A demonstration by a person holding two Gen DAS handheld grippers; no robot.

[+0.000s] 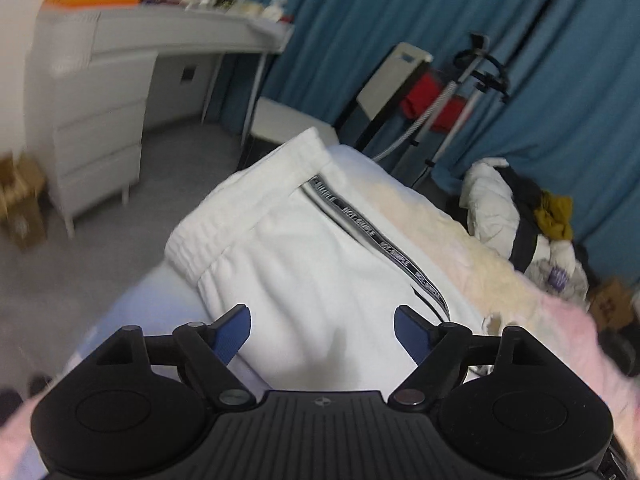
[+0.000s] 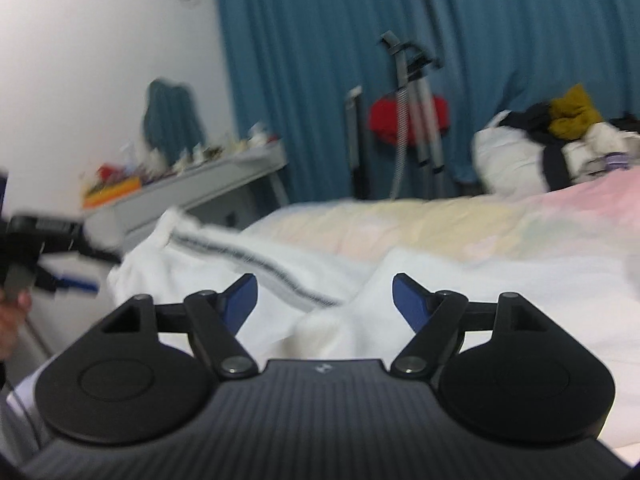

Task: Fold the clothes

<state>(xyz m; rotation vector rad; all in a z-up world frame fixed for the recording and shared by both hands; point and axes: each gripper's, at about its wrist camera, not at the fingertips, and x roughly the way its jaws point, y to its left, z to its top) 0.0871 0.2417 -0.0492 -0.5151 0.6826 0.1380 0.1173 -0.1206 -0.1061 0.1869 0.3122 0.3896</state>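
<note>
**Folding white trousers on the bed: both grippers free, work barely begun**

Looking across the room through both wrist cameras, I see a blue curtain (image 1: 400,20) filling the far wall, with a pale desk with drawers (image 1: 100,92) to the left, its top cluttered with small items too blurred to name. A garment steamer stand (image 2: 412,100) stands against the curtain.

Below that, a bed (image 2: 440,216) with a pastel cover in cream and pink takes up the lower half of both views. At its far corner sits a heap of unfolded clothes (image 2: 560,136), white, dark and mustard pieces mixed together.

Nearer to me, a pair of white trousers (image 1: 300,260) lies on the bed's near edge. The elastic waistband points away from me, and a dark lettered side stripe (image 1: 380,240) runs down one leg. The fabric is rumpled and bunched, not flat.

My left gripper (image 1: 322,332) hovers just above the trousers, its blue-padded jaws spread apart and holding nothing. My right gripper (image 2: 325,300) hangs over the bunched cloth farther along, its jaws also spread and empty.

I judge the task to be near its start: I see no clean fold in the trousers, so they need smoothing and folding, and the heap is untouched.
</note>
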